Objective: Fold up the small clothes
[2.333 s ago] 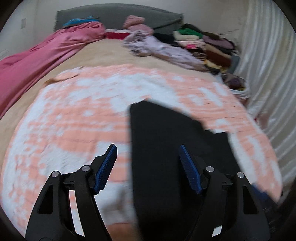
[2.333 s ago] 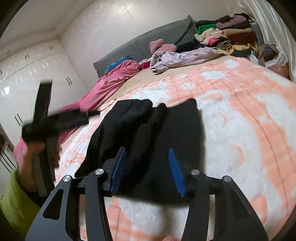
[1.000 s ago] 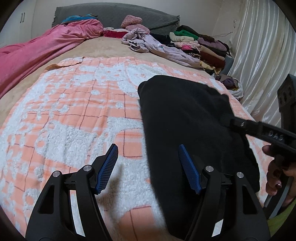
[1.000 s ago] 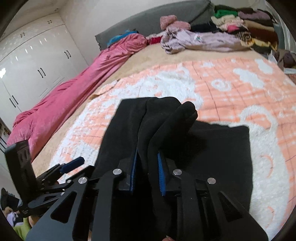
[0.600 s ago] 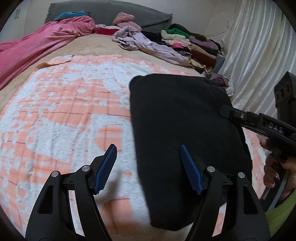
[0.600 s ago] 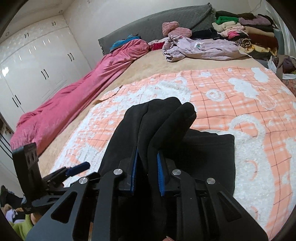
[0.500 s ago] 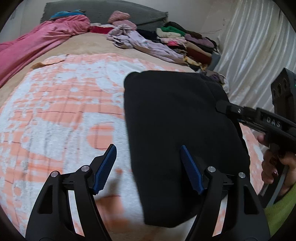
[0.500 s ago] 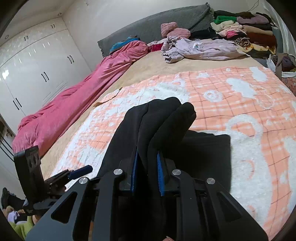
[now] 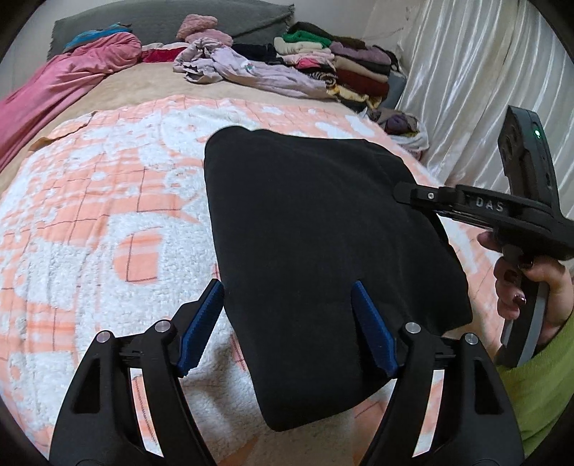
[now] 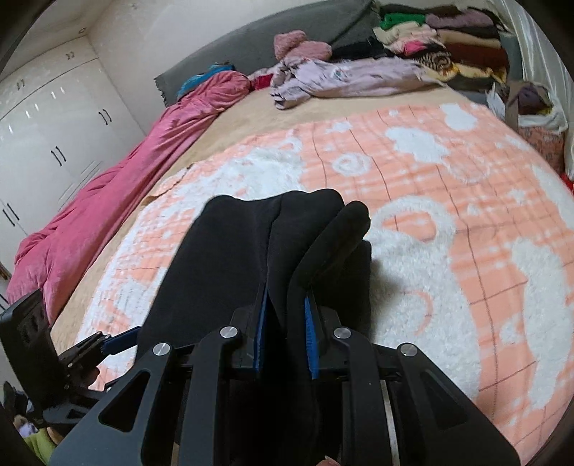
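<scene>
A black folded garment [image 9: 323, 229] lies on the peach and white blanket [image 9: 89, 215]. My left gripper [image 9: 287, 322] is open, its blue pads on either side of the garment's near edge, holding nothing. My right gripper [image 10: 283, 326] is shut on a bunched fold of the black garment [image 10: 280, 243] and holds that side raised. In the left wrist view the right gripper [image 9: 412, 190] reaches in from the right at the garment's right edge. The left gripper [image 10: 107, 344] shows at the lower left of the right wrist view.
A pink duvet [image 9: 53, 89] lies along the left of the bed. Loose lilac clothes [image 9: 251, 71] and a stack of folded clothes [image 9: 340, 68] sit at the far end by the grey headboard [image 9: 161, 18]. White curtains [image 9: 466, 71] hang at the right; white wardrobes [image 10: 46, 125] stand left.
My right gripper closed on the black garment's fold and lifted it, carrying it over. My left gripper stayed open and moved closer to the garment's near edge.
</scene>
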Available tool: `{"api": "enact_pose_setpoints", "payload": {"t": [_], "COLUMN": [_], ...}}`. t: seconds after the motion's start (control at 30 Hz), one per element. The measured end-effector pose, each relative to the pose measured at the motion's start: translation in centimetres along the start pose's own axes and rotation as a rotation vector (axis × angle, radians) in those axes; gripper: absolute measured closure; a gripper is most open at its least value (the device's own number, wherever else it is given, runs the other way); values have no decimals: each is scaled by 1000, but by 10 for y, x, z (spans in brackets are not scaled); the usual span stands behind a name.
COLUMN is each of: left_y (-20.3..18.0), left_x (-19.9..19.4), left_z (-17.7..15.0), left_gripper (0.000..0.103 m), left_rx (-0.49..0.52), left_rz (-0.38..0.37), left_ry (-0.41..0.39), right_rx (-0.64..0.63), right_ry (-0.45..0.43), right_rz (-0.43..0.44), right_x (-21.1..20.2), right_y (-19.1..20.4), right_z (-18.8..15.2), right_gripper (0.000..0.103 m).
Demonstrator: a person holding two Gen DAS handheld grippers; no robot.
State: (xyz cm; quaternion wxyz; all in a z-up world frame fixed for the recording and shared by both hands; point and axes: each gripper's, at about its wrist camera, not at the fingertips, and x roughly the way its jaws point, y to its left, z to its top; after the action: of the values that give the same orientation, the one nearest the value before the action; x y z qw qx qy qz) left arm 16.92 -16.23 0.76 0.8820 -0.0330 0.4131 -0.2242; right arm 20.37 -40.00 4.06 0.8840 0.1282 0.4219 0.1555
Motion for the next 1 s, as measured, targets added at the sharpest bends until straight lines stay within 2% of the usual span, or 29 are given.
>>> {"api": "enact_pose_setpoints", "payload": {"t": [0.23,0.33,0.43,0.5,0.63,0.73,0.8,0.9,1.0], "left_y": [8,11,11,10,11,15,18,22,24], "left_x": [12,14,14,12,2,-5,-9,-11,-13], "left_z": [-7,-8,-10,-10,-10,-11,-13,-15,-19], "left_gripper": [29,29,29,29,29,29,29,29,29], "left_rx": [-23,-33,-30,-29,-34,-47,-59,-71,-79], "left_rz": [10,8,13,14,16,20,14,17,12], "left_ry": [27,33,30,24,3,-15,-20,-22,-18], "right_rx": [44,31,24,18,4,-9,-17,-27,-24], "right_ry": [28,24,16,-7,-67,-98,-114,-102,-76], "right_rz": [23,-6,-20,-23,-36,-18,1,15,24], "right_x": [24,29,28,21,-2,-24,-39,-49,-51], "right_y": [-23,-25,-22,-20,-15,-11,-7,-2,1], "right_z": [-13,-17,-16,-14,-16,-25,-34,-51,-70], "right_gripper": [81,72,71,66,64,52,50,35,35]}}
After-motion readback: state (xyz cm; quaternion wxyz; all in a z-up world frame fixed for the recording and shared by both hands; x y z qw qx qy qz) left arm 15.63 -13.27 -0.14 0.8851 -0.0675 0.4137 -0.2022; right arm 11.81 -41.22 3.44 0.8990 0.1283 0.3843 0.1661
